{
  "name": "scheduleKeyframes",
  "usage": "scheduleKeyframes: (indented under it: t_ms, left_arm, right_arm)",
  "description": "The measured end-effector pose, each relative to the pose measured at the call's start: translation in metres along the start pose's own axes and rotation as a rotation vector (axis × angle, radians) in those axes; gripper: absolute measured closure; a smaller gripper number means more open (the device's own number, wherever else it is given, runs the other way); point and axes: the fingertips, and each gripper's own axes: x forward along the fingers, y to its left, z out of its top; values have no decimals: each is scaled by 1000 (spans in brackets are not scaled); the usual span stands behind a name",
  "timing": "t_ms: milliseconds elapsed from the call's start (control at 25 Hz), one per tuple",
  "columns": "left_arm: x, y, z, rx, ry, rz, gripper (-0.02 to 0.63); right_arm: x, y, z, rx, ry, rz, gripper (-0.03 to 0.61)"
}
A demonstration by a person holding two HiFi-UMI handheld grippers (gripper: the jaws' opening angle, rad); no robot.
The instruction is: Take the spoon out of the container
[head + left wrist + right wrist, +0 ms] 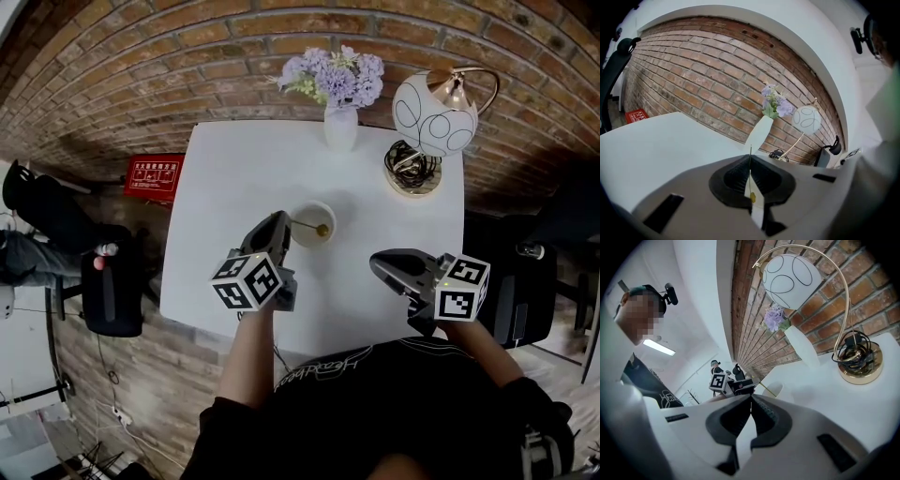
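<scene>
Spoon [309,226] lies across container [306,243], vase [340,127] and lamp [434,114] beyond.

One table [244,169], one container [328,214], one spoon [309,225], one vase [340,128], one lamp [433,114] and two grippers [279,221] [376,263].

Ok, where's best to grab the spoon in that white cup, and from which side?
Grip the spoon by its thin handle, where it leans out over the left rim of the cup, coming in from the left. The bowl end lies down inside. The left hand-held gripper is shut on that handle there.
</scene>
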Motion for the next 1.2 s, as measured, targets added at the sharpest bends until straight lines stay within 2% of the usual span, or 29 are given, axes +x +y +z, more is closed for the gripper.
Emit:
scheduleKeyframes:
  t_ms: [280, 720, 960, 1200]
  left_arm:
    - [-21, -18, 21, 35, -57, -10, 606]
    - [-86, -52, 48, 31, -172, -30, 607]
    - [-131, -89, 42, 57, -183, -68, 607]
    - [-169, -124, 22, 103, -152, -87, 606]
  right_arm:
    - [-10, 20, 4, -32, -22, -1, 581]
    - [-27, 59, 10, -89, -69, 15, 581]
    - [-35, 87, 10, -128, -99, 45, 581]
    - [-45, 113, 10, -188, -126, 56, 581]
